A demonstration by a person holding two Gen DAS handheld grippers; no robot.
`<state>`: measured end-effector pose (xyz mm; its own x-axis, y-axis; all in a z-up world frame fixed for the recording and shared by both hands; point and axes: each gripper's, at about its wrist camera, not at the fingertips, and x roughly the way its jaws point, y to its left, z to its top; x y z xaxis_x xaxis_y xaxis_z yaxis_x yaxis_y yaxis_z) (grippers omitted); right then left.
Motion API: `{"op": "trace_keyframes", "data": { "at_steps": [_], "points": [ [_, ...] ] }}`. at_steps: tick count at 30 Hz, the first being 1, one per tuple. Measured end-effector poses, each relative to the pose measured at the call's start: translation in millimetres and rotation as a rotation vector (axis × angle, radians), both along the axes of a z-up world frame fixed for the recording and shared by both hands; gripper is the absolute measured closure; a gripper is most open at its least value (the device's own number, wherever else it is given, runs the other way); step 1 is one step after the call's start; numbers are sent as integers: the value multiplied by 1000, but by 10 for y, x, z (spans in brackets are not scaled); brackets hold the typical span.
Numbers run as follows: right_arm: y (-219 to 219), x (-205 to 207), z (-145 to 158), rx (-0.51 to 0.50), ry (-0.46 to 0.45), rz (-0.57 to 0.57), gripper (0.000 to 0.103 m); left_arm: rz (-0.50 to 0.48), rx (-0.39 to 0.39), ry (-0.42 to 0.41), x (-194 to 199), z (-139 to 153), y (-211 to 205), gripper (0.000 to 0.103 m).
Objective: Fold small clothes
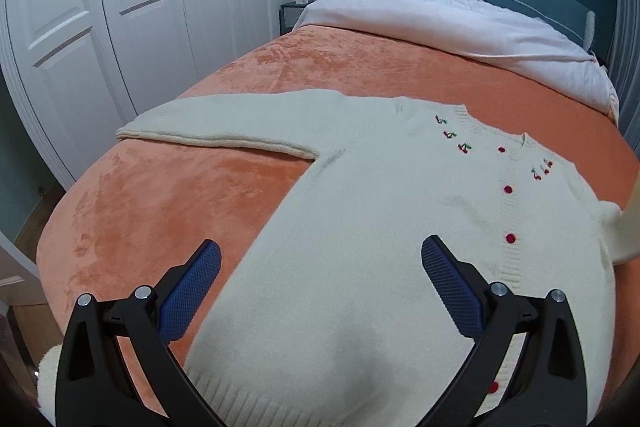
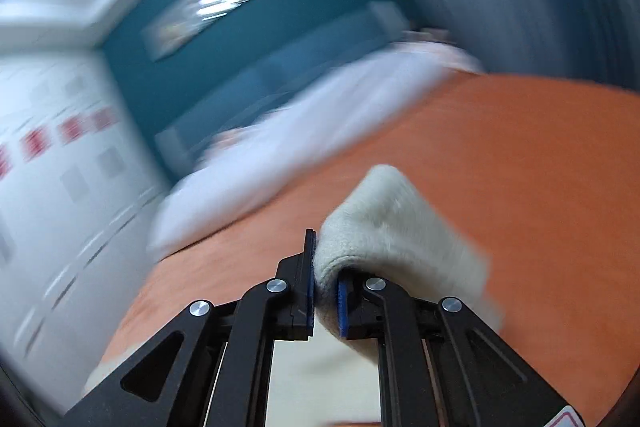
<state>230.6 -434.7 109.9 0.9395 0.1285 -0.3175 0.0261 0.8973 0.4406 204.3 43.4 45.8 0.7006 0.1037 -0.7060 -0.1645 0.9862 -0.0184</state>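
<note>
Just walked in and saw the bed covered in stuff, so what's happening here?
A person with a handheld gripper in each hand is folding a cream knitted cardigan with red buttons and cherry embroidery, spread face up on the orange plush blanket. The right gripper is clamped on a cream sleeve end and is moving, going by the blurred view. The left gripper hovers open above the cardigan's lower half, holding nothing. The other sleeve lies stretched out flat.
</note>
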Motion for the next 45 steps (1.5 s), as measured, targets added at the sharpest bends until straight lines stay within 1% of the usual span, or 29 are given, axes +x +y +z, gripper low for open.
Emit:
{"op": "trace_keyframes", "data": {
  "at_steps": [2,3,4,6,7,10,13,15,17,18,19,20,21,22,23,24,25,26,27,30,32,33,34,36,37,38,39,42,45],
  "points": [
    [828,250,-9,-38,12,218,84,-14,-59,-8,81,46,-12,5],
    [1203,333,-110,-59,34,303,79,-26,-102,-9,144,68,-23,5],
    [1456,365,-218,-84,58,345,66,-38,-146,-2,226,81,-39,5],
    [1850,331,-539,-121,140,369,64,-64,-227,17,408,80,-84,5],
    [1889,287,-686,-101,182,370,64,-77,-268,27,521,63,-112,5],
    [1665,-27,-1032,4,297,265,61,-103,-343,61,855,-82,-225,5],
    [1225,-384,-1278,128,384,114,59,-92,-335,162,1213,-425,-371,5],
    [857,-452,-1396,199,426,26,58,-34,-414,249,1377,-685,-357,5],
    [641,-435,-1472,255,438,-30,58,51,-527,276,1422,-845,-281,8],
    [577,-440,-1518,284,439,-52,57,80,-545,269,1426,-870,-258,11],
    [507,-392,-1557,312,443,-78,54,85,-559,249,1428,-862,-262,25],
    [478,-356,-1605,336,445,-95,51,64,-584,233,1458,-855,-271,51],
    [476,-325,-1643,356,447,-112,51,18,-630,242,1511,-859,-311,63],
    [448,-254,-1677,368,445,-128,52,-8,-655,264,1571,-862,-358,80],
    [435,-182,-1687,371,437,-141,53,-19,-656,266,1615,-834,-394,87],
    [432,-99,-1666,366,425,-145,57,-39,-634,249,1677,-779,-456,89],
    [436,-43,-1642,351,413,-150,73,-72,-610,225,1743,-698,-526,91],
    [438,2,-1609,333,401,-154,99,-103,-599,197,1795,-607,-572,92],
    [437,47,-1561,330,385,-156,98,-138,-588,154,1846,-469,-629,92],
    [433,-117,-1290,287,249,-185,102,-213,-597,1,1887,1,-639,92],
    [473,-222,-1125,215,198,-212,102,-232,-628,-33,1848,116,-556,92],
    [467,-220,-1144,203,208,-218,102,-213,-615,-26,1827,46,-510,92],
    [463,-185,-1259,203,261,-213,102,-192,-586,0,1817,-96,-475,92],
    [429,-132,-1536,200,386,-218,102,-137,-516,128,1819,-578,-395,92],
    [426,-175,-1601,212,399,-214,102,-113,-502,203,1832,-825,-346,92],
    [453,-224,-1598,217,391,-212,102,-97,-513,233,1782,-999,-275,90],
    [495,-266,-1563,205,388,-207,102,-101,-547,196,1709,-1023,-208,89],
    [660,-389,-1450,154,406,-167,101,-49,-576,165,1575,-899,-71,85],
    [952,-606,-1323,47,419,-93,95,28,-613,107,1436,-764,307,55]
  ]
}}
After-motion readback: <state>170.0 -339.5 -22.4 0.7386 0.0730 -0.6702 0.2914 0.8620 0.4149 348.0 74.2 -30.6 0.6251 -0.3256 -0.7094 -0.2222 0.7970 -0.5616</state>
